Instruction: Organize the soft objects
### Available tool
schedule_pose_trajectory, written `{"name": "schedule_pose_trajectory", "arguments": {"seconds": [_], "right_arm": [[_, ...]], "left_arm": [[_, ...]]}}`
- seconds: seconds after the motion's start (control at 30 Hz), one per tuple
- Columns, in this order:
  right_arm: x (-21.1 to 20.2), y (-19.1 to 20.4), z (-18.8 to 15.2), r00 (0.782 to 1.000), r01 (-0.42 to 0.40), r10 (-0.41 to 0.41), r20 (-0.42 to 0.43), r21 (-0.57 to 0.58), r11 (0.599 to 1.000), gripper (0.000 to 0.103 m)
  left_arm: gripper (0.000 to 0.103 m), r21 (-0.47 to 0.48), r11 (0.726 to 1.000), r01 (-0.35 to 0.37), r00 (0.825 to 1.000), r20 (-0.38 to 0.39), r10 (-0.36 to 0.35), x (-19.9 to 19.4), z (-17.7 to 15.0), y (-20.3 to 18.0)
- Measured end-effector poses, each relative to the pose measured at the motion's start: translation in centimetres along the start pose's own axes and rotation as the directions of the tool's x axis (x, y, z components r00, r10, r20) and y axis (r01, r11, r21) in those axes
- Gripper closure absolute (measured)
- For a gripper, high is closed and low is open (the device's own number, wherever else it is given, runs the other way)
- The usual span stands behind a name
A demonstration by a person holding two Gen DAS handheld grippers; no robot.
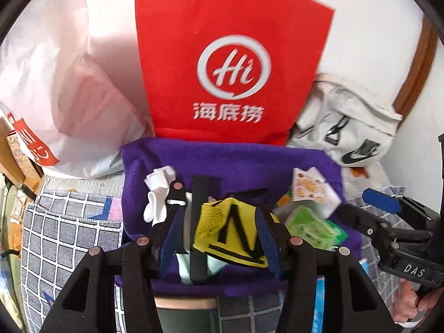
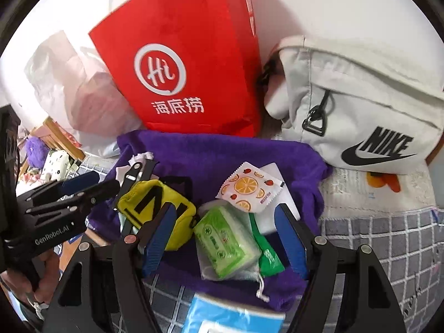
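Observation:
A purple towel [image 1: 230,155] lies on the bed, also in the right wrist view [image 2: 222,149]. On it are a yellow pouch with black stripes [image 1: 227,230], a white sock [image 1: 158,194], a green tissue pack [image 2: 227,238] and an orange-print sachet [image 2: 248,187]. My left gripper [image 1: 219,233] has its blue pads on either side of the yellow pouch [image 2: 155,202], with a black strap [image 1: 199,222] between them. My right gripper [image 2: 224,236] is open over the green tissue pack [image 1: 310,227]; it also shows at the right of the left wrist view [image 1: 383,202].
A red Haidilao paper bag [image 1: 230,63] stands behind the towel against the wall, with a white plastic bag [image 1: 63,83] to its left. A white Nike bag [image 2: 360,111] lies at the right. The grey checked bedsheet [image 2: 388,244] surrounds the towel. A blue packet [image 2: 230,319] lies at the near edge.

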State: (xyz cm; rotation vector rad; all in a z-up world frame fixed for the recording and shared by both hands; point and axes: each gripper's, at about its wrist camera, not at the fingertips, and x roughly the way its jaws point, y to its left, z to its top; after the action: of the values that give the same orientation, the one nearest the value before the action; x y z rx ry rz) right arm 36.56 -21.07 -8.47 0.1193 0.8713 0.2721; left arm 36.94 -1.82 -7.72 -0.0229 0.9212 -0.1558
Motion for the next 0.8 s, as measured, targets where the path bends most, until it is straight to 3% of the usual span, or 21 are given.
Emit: {"name": "schedule_pose_trajectory", "arguments": {"seconds": [0.1, 0.2, 0.37, 0.53, 0.8], "right_arm": [[-2.7, 0.7, -0.8, 0.999, -0.007, 0.007, 0.043, 0.001, 1.000, 0.029], [-5.4, 1.7, -2.0, 0.996, 0.008, -0.007, 0.085, -0.014, 1.000, 0.020], [-9.0, 3.0, -4.4, 0.991, 0.042, -0.039, 0.130, -0.019, 0.999, 0.016], [-12.0, 4.3, -7.1, 0.983, 0.084, -0.079, 0.165, -0.023, 0.996, 0.012], [-16.4, 6.0, -11.4, 0.981, 0.074, -0.073, 0.179, 0.000, 0.997, 0.012]], "left_arm": [[0.051, 0.002, 1.000, -0.009, 0.999, 0.039, 0.008, -2.2, 0.0, -0.5], [0.039, 0.015, 1.000, -0.003, 0.998, 0.066, 0.002, -4.6, -0.8, -1.0], [0.030, 0.034, 0.999, -0.030, 0.995, 0.094, 0.026, -8.6, -3.2, -1.6], [0.029, 0.017, 1.000, -0.022, 0.995, 0.102, 0.021, -12.3, -6.3, -1.0], [0.029, 0.010, 1.000, -0.009, 0.988, 0.156, 0.007, -18.1, -10.7, -1.1]]}}
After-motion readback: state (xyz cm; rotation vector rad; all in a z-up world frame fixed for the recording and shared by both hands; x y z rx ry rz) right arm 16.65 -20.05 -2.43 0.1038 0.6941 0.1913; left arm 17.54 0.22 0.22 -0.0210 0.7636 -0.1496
